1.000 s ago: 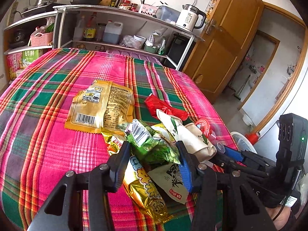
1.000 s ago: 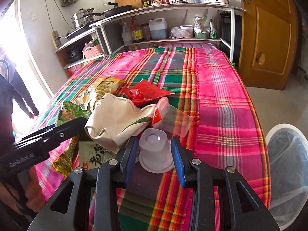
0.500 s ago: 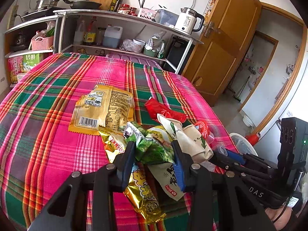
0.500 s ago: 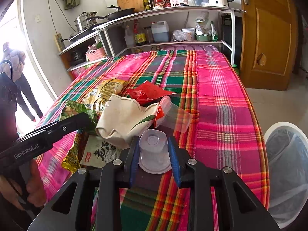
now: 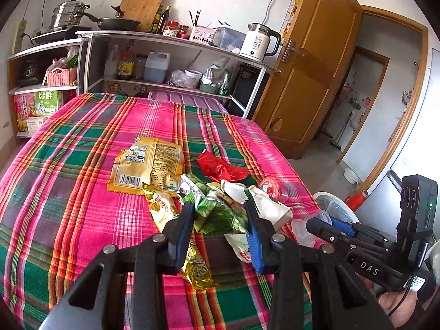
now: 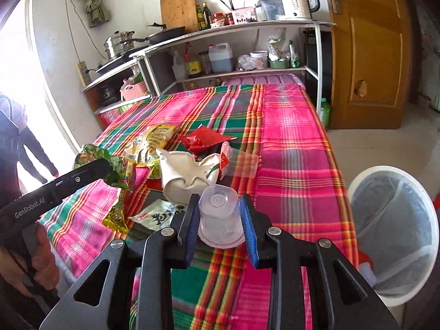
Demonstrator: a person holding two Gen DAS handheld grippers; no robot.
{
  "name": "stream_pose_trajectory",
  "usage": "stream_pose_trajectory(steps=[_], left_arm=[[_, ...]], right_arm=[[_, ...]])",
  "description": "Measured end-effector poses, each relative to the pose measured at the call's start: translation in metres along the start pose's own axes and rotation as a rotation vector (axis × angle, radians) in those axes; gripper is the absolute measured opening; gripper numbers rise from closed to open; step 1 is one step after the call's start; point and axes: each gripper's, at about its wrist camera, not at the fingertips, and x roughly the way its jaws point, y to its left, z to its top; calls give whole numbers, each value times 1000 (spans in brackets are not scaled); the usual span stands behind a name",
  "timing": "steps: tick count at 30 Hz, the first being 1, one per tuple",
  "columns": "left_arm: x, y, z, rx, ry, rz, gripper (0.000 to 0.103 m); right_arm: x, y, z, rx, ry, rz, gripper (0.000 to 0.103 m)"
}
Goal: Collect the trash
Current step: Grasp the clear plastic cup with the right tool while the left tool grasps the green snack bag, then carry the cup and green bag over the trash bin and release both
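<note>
a: right tongs (image 6: 220, 214) clamp the clear plastic cup (image 6: 220, 220) above the table's (image 6: 297, 148) near edge; left tongs (image 5: 217, 217) pinch the green wrapper (image 5: 220, 214).

b: swing both over the lined bin (image 6: 393, 233) off the table's right edge before releasing.

"GenRobot.AI" marks the left gripper (image 6: 107, 176); "DAS" the right gripper (image 5: 324, 221).

My left tool (image 5: 217, 214) has its fingers pressed against both sides of a crumpled green wrapper (image 5: 220, 214). It sits in a trash pile near the right edge of the plaid-covered tabletop (image 5: 68, 165). A yellow snack bag (image 5: 148, 165) lies flat toward the middle; a red wrapper (image 5: 220, 167) lies just beyond the pile. To my right, the right tool (image 5: 324, 224) grips a clear plastic cup (image 5: 304, 228). A white bin (image 5: 335, 211) shows past the edge.
</note>
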Motion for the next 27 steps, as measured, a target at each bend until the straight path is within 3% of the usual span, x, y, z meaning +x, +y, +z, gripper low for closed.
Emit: stream_pose_trajectory(steps=[9, 19, 27], left_arm=[[-15, -20, -2, 31, -19, -19, 38], [-18, -39, -8, 57, -12, -54, 38], [-14, -55, -13, 79, 3, -89, 38]], right_arm=[[-14, -7, -11, 11, 18, -10, 31], [-22, -29, -30, 31, 52, -91, 31], [-29, -45, -40, 68, 50, -90, 31]])
